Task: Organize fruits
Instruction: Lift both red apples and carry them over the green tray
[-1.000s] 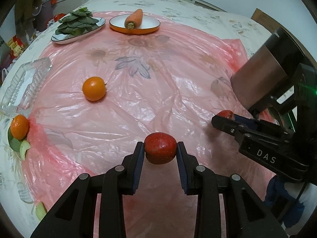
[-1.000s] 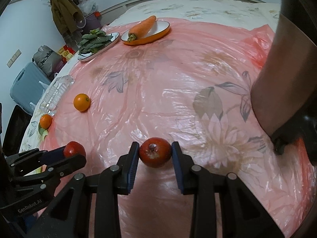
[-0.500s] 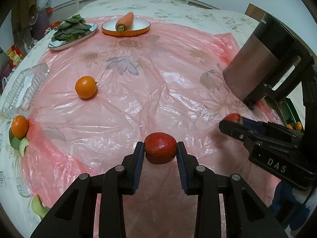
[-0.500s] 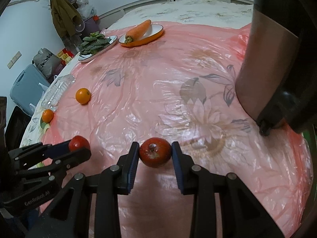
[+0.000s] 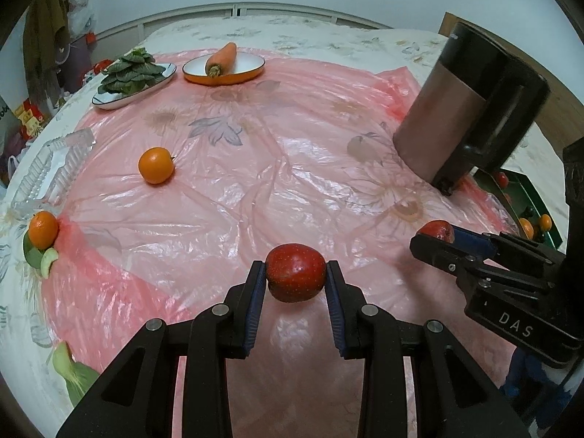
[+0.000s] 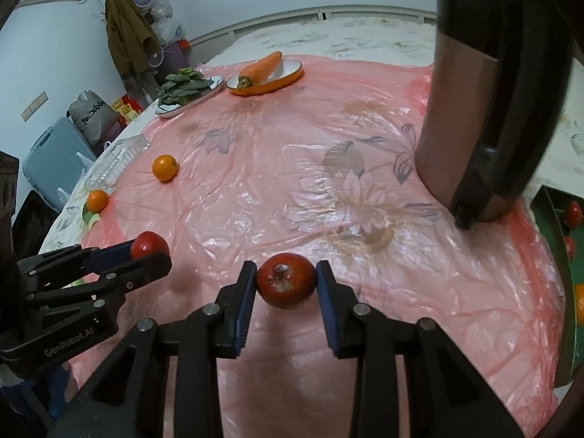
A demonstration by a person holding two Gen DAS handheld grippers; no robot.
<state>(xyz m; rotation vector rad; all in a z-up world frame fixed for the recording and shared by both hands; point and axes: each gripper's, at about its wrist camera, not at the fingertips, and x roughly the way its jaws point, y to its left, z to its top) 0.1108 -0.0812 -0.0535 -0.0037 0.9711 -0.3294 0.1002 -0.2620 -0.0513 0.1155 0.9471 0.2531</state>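
Note:
My left gripper (image 5: 295, 279) is shut on a red apple (image 5: 295, 272) and holds it above the pink plastic sheet (image 5: 277, 168). My right gripper (image 6: 285, 281) is shut on a second red apple (image 6: 285, 280), also held above the sheet. Each gripper shows in the other's view, the right one (image 5: 438, 235) and the left one (image 6: 153, 250). One orange (image 5: 156, 165) lies on the sheet at the left. Another orange (image 5: 43, 229) sits at the sheet's left edge. A green tray (image 6: 558, 241) holding red and orange fruit is at the far right.
A tall brown and black jug (image 5: 460, 109) stands at the right, beside the green tray. At the back are a plate of leafy greens (image 5: 131, 76) and an orange dish with a carrot (image 5: 222, 64). A clear plastic tray (image 5: 51, 168) lies at the left edge.
Both grippers have pulled back and risen with their apples still held. The jug and the green tray have come further into view at the right.

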